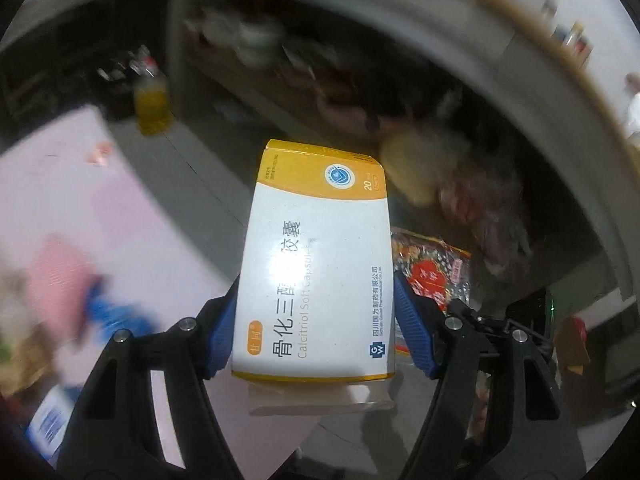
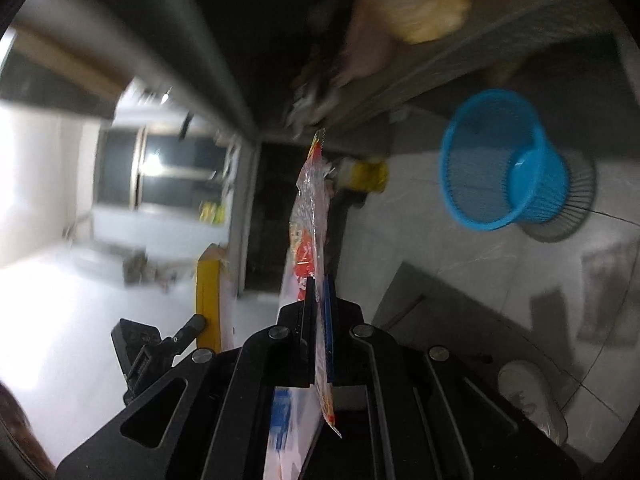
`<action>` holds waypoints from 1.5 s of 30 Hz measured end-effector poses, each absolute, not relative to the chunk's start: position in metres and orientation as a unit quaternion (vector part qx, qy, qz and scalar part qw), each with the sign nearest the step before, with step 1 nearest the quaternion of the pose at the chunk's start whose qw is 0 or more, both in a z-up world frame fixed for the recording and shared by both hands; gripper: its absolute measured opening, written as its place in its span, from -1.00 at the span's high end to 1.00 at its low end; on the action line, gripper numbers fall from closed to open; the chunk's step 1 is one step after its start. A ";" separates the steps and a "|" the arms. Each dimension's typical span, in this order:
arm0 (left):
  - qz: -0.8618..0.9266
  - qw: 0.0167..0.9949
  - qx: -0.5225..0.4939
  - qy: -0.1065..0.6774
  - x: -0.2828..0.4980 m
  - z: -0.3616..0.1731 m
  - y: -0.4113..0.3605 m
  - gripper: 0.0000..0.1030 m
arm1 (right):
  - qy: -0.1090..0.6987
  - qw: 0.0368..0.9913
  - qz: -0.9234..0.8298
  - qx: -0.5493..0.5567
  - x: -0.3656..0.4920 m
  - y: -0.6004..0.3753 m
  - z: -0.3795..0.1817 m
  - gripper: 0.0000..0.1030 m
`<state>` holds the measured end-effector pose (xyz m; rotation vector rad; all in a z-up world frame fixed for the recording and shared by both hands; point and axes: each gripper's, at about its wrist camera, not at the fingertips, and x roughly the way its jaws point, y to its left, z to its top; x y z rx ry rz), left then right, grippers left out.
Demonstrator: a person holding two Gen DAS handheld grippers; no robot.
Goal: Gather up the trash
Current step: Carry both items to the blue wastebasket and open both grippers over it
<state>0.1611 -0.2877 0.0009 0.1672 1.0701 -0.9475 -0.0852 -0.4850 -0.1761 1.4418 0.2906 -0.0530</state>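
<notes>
A lived-in home: pale tiled floor (image 2: 460, 240), blue plastic mesh wastebasket (image 2: 500, 160), yellow cooking-oil bottle (image 1: 151, 100), pink-covered tabletop (image 1: 80, 200), cluttered grey shelving (image 1: 280, 92).

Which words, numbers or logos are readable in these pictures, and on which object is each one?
On the medicine box, held in the left gripper:
"骨化三醇软胶囊", partly under glare
"Calcitriol Soft Capsules"
"20"
"GW" logo
"四川国为制药有限公司"
Small print near the orange top edge: too small to read.
Snack wrapper in the right gripper: print unreadable.

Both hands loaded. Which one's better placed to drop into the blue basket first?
Right, probably: the right gripper, shut on the wrapper, has the blue basket in view. The left wrist view shows only its medicine box.
</notes>
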 end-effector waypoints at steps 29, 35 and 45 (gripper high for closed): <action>-0.364 0.755 0.147 0.526 0.239 -0.122 -0.440 -0.65 | 0.207 0.726 -0.263 0.600 0.009 -0.566 -0.307 0.04; -0.398 0.771 0.125 0.481 0.207 -0.071 -0.405 -0.65 | 0.240 0.779 -0.273 0.511 -0.009 -0.532 -0.259 0.04; -0.438 0.796 0.070 0.412 0.136 -0.002 -0.298 -0.65 | 0.327 0.858 -0.273 0.287 -0.032 -0.441 -0.155 -0.49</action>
